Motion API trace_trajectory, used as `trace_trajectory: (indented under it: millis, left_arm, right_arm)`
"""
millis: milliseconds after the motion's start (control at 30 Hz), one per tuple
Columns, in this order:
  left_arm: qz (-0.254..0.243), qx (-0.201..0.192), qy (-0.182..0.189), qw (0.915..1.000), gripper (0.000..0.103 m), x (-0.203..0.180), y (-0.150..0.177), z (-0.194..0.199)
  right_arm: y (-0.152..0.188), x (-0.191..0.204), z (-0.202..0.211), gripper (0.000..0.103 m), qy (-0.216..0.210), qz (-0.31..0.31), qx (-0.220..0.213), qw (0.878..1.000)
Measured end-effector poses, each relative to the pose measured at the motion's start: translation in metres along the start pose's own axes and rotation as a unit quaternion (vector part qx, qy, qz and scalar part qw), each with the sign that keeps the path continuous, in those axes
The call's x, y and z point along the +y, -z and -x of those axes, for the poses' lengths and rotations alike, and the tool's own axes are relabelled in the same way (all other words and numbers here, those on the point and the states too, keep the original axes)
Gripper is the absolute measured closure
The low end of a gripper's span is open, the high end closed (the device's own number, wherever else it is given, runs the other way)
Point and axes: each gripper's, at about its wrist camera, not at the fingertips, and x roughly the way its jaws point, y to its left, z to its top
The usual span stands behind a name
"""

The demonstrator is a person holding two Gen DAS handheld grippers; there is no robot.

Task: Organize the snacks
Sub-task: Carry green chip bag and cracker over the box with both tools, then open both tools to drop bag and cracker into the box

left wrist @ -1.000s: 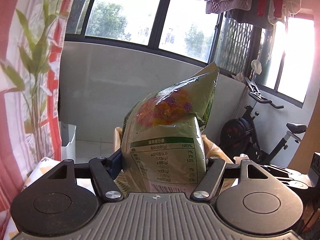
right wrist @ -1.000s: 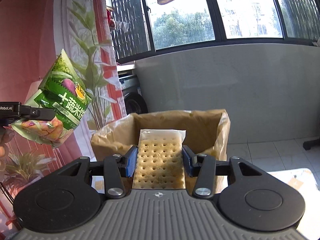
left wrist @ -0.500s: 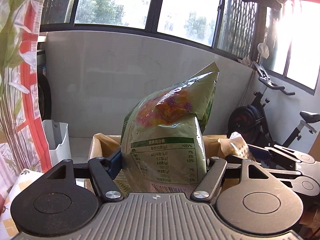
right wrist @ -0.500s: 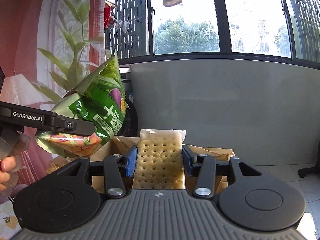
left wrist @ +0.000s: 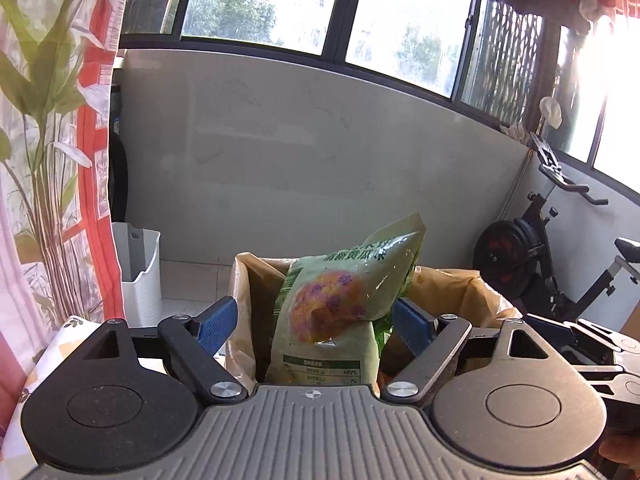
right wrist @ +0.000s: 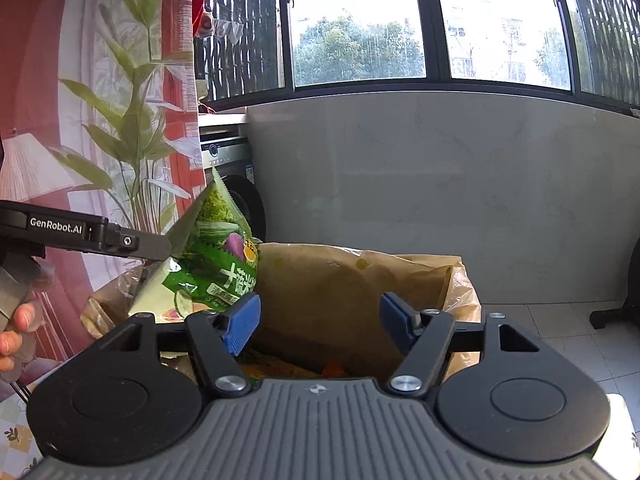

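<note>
Your left tongs (left wrist: 314, 320) are opening: the blue pads (left wrist: 216, 322) stand clear on both sides of the green snack bag (left wrist: 340, 308), which sits tilted between them with its lower end down inside the brown paper bag (left wrist: 460, 288). From the right wrist view the same green snack bag (right wrist: 212, 264) leans over the left rim of the brown paper bag (right wrist: 340, 292), with a finger of your left tongs (right wrist: 112, 240) alongside its edge; whether that finger touches the bag I cannot tell. Your right tongs (right wrist: 320, 322) are opening too, with nothing between their pads, and they hang over the mouth of the paper bag. Orange and green wrappers show down inside the bag. Your hand (right wrist: 18, 332) is visible at the left edge, on the left tool's handle.
</note>
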Motion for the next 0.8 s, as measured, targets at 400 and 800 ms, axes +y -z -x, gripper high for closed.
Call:
trace_trajectory:
  millis: [400,800]
  left_arm:
    - [-0.014,-0.020,0.008,0.9997,0.050,-0.007,-0.002,0.055]
    - [-0.043,-0.039,0.035,0.9977,0.080,-0.038,-0.034,0.015]
  right_arm:
    - [0.008,0.015,0.049,0.034,-0.001,-0.007,-0.002,1.000]
    - [0.022,0.004,0.061,0.034,-0.003,-0.029,0.001,1.000]
